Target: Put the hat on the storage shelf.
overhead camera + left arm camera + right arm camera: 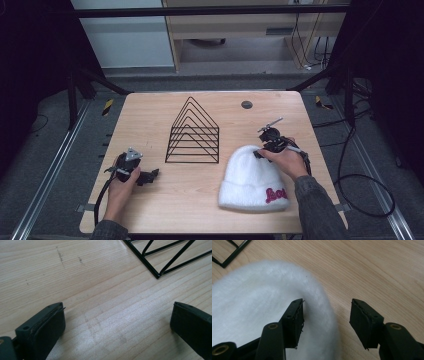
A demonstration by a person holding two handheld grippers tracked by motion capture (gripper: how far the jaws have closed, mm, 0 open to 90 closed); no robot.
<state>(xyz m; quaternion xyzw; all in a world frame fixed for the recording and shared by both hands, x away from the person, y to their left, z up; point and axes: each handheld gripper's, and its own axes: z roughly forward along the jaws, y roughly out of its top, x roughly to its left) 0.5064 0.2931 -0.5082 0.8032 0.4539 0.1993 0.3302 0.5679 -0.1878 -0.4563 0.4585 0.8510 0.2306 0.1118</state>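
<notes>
A white knit beanie (pixel 252 176) with pink lettering on its cuff lies flat on the table (pixel 150 107) at the front right. My right gripper (pixel 258 153) hovers at the hat's crown, open; in the right gripper view (pixel 327 315) its jaws straddle the rounded edge of the beanie (pixel 262 302), one over the fabric and one over bare wood. My left gripper (pixel 152 175) rests low at the front left, open, with only wood between its jaws (pixel 117 317). A black wire rack (pixel 193 134) with triangular dividers stands mid-table.
The rack's corner (pixel 157 276) lies just ahead of my left gripper. A small dark round disc (pixel 246 104) is set in the tabletop at the back right. Cables trail from both grippers off the table's edges.
</notes>
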